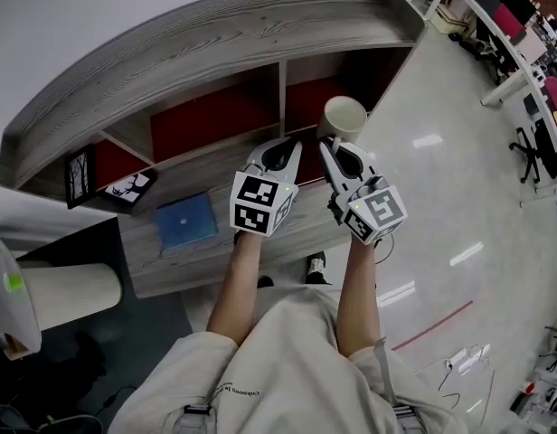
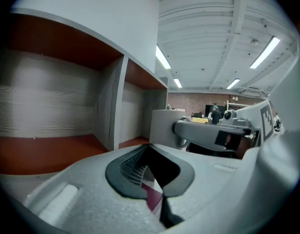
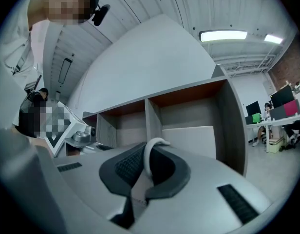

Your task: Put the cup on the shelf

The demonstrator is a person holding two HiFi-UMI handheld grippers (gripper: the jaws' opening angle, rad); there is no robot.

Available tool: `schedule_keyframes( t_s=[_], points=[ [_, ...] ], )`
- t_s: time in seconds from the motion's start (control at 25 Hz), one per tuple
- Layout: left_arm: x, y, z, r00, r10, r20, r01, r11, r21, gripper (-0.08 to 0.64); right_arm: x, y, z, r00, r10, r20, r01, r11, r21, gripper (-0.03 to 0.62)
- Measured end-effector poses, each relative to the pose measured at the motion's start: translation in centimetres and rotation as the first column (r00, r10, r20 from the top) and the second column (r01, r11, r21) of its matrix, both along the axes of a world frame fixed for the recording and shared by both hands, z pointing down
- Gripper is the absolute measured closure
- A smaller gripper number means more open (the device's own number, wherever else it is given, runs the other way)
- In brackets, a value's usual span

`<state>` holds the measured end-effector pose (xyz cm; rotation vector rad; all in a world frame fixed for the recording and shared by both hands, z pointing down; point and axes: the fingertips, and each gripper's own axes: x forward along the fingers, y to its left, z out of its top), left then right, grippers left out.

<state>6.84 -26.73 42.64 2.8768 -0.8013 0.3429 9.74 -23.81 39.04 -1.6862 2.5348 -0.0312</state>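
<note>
In the right gripper view, the right gripper covers the lower body of the cup just beyond its jaws, along with part of the handle. Far left of the left gripper, a white object is cut off by the picture's edge.

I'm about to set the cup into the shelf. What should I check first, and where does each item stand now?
1. Grip: ok, the right tool is closed on the cup by its handle.
2. Cup upright: ok, its mouth faces up.
3. Line-up with the shelf: ok, the cup is at the opening of the right compartment.
4. Floor of that compartment free: cannot tell, the cup hides part of it.
5. Path: probably not ok, the left tool, shut and empty, sits close beside the cup.
6. Cup base resting on anything: cannot tell.
</note>
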Motion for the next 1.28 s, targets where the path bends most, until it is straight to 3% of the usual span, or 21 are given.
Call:
schedule_keyframes(
  t_s=[0.44, 0.88, 1.28],
  points=[
    [0.9, -1.0, 0.6, 0.999, -0.046, 0.006, 0.046, 0.999, -0.013, 0.551, 0.4, -2.7, 2.0, 0.998, -0.065, 0.011, 0.065, 0.997, -0.034, 0.572],
    [3.6, -2.2, -0.1, 0.996, -0.082, 0.033, 0.082, 0.996, 0.019, 0.551, 1.7, -3.8, 1.4, 0.990, -0.138, -0.015, 0.137, 0.990, -0.017, 0.572],
    [4.5, -3.0, -0.1, 0.986, -0.164, 0.034, 0.163, 0.986, 0.030, 0.551, 3.1, -5.5, 3.3, 0.981, -0.195, 0.003, 0.195, 0.980, -0.043, 0.572]
  ],
)
